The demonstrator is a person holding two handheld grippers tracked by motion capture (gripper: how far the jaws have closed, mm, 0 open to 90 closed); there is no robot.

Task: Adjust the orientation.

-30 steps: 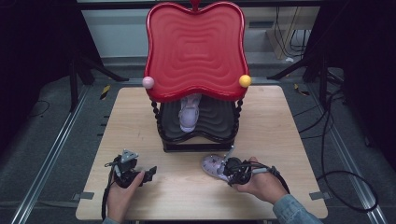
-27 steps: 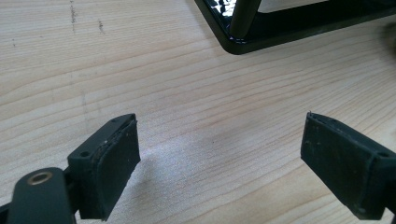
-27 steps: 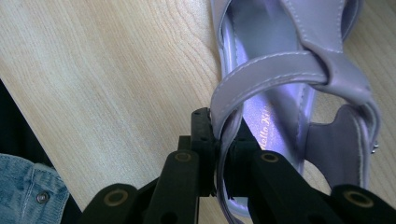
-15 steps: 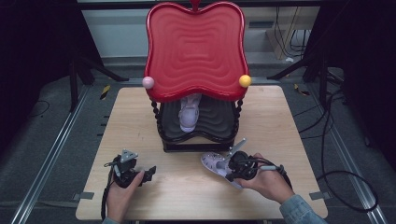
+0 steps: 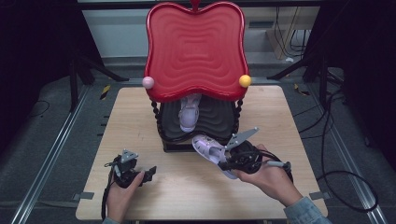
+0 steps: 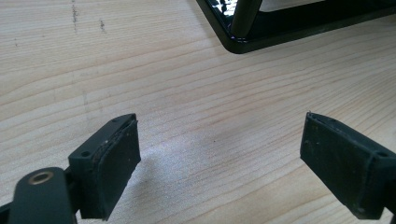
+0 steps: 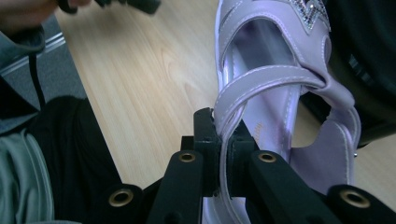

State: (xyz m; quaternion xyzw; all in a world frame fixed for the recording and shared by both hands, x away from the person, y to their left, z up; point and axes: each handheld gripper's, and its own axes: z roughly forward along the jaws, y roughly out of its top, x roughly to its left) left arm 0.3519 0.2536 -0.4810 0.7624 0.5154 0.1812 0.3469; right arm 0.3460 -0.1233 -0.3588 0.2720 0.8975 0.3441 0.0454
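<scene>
A red and black two-tier shoe rack (image 5: 195, 56) stands at the table's back middle. One lilac sandal (image 5: 189, 113) lies on its lower black shelf. A second lilac sandal (image 5: 210, 150) hangs just in front of the rack's base, toe toward the rack, with my right gripper (image 5: 229, 161) shut on its side strap (image 7: 229, 116). My left gripper (image 5: 150, 173) rests low over the table at the front left, open, its pads (image 6: 114, 168) wide apart over bare wood, with the rack's corner (image 6: 238, 39) ahead.
The wooden table (image 5: 140, 116) has free room left and right of the rack. Dark stands and cables (image 5: 327, 140) surround the table on the floor. The red top tier overhangs the lower shelf.
My right gripper has lifted the sandal and carried it toward the rack's base. The left gripper has stayed in place.
</scene>
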